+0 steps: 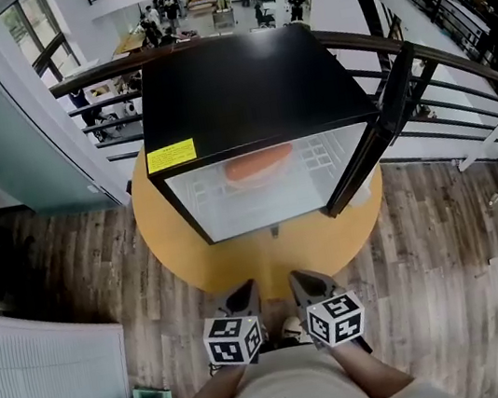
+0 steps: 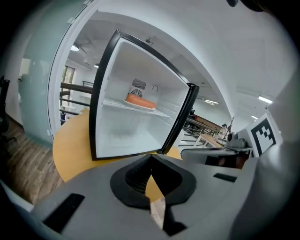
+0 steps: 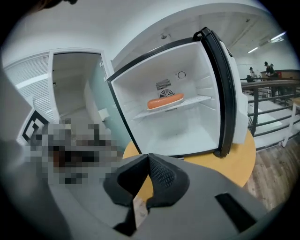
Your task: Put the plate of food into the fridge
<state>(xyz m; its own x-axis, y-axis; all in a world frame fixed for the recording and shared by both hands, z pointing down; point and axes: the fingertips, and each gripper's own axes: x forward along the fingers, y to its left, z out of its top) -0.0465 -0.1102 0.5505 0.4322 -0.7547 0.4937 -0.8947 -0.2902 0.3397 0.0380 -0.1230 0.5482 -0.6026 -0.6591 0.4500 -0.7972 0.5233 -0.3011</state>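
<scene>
– On the white shelf inside the small black fridge (image 1: 239,82) sits the pale plate with the orange sausage-shaped food (image 1: 259,163), well back, near the vent. The plate looks to be in place already. Only the black door (image 1: 378,120) stands open at the right.

– And the tongs?

– The left gripper (image 1: 244,291) and the right gripper (image 1: 302,279) are both pinched together with nothing between them. They hover near the person's chest, well apart from the fridge.

– What could go wrong from here?

– Most likely the door. Pinched tips pushing on its smooth edge could skid off. A hard shove might slide the light fridge across the round yellow wooden table (image 1: 268,256), or jolt the plate along its shelf.

– Is there any writing?

– A yellow rectangular sticker (image 1: 171,154) sits on the front-left corner of the fridge top, but its print is too small to read. The lettering on the person's shirt is upside down and warped. No brand can be made out on the fridge.
</scene>
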